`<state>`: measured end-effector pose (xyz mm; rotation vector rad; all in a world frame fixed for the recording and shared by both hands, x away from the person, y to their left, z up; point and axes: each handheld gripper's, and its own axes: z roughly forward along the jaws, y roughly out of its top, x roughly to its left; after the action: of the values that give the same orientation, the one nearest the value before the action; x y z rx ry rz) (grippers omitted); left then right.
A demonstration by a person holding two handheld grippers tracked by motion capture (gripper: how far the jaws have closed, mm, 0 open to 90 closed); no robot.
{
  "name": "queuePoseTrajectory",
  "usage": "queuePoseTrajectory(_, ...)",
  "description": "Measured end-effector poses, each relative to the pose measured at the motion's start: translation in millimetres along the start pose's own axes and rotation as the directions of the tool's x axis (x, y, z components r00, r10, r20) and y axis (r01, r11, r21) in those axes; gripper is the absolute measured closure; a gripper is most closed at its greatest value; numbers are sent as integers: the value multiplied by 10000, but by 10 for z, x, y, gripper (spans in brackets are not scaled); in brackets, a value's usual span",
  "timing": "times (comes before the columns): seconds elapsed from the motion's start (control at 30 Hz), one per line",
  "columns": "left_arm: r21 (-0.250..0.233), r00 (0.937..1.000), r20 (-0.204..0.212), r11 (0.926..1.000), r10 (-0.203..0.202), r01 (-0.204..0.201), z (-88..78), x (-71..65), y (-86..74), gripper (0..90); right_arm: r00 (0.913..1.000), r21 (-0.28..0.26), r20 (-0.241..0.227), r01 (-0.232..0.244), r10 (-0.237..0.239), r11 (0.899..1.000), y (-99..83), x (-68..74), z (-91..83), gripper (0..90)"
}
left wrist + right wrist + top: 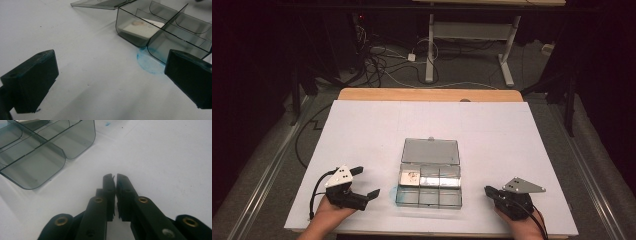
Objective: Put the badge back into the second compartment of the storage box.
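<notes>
A clear grey compartment box (429, 186) lies open on the white table sheet (362, 130), its lid (430, 150) folded flat behind it. One far-left compartment holds a small white piece (410, 177) (140, 27). My left gripper (368, 182) rests left of the box, jaws wide apart with nothing between them; the left gripper view has the box's near corner (152, 42) ahead on the right. My right gripper (488, 190) sits right of the box, jaws together and holding nothing (114, 176); the box's corner (50, 152) lies up and left of it.
A faint blue ring stain (147, 63) marks the sheet by the box's left front corner. The sheet's wooden table edge (427, 94) runs along the back. Beyond it stand desk legs (430, 45) and loose cables (382, 60) on the floor.
</notes>
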<state>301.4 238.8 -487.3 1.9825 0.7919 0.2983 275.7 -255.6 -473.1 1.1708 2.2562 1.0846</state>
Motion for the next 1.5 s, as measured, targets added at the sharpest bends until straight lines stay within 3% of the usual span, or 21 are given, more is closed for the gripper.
queuePoseTrajectory(0.07, 3, 10000, -4, 10000, 2, -2, 0, 0, 0, 0, 10000, -36, 43, 41, -40, 10000, 0, 12, 1, 796)
queuePoseTrajectory(0.2, 10, 10000, -2, 10000, 2, -2, 2, -2, 1, 0, 9999, 116, 114, -34, 33, 9999, -4, 10, 27, 578)
queuePoseTrajectory(0.4, 17, 10000, -16, 10000, 56, -56, 2, -6, 1, 0, 9999, -76, 118, -112, 113, 9999, -7, 7, 53, 254)
queuePoseTrajectory(0.5, 6, 10000, -27, 10000, 47, -47, 0, -6, 1, 0, 9989, -175, 255, -384, 389, 9991, -13, 4, 50, 150)
queuePoseTrajectory(0.7, 25, 10000, -56, 10000, 30, -30, 3, -6, 2, 0, 9974, -423, 524, -479, 501, 9980, -11, 1, 25, 7)
queuePoseTrajectory(0.97, 7, 9998, -203, 10000, -6, 6, -3, -13, 6, 0, 9946, -585, 795, -629, 674, 9963, -21, -8, -4, 0)
queuePoseTrajectory(1.23, -166, 9962, -123, 9961, -867, 865, -24, 70, 78, 0, 9960, -511, 672, -551, 585, 9972, -14, -26, 27, 0)
queuePoseTrajectory(1.37, -26, 9954, 86, 9954, -954, 955, 7, 84, 122, 0, 9950, -648, 800, -550, 601, 9964, -5, -21, 8, 0)
queuePoseTrajectory(1.5, 24, 9965, 13, 9965, -838, 838, 52, 84, 171, 0, 9939, -772, 948, -486, 559, 9958, 6, -15, 2, 0)
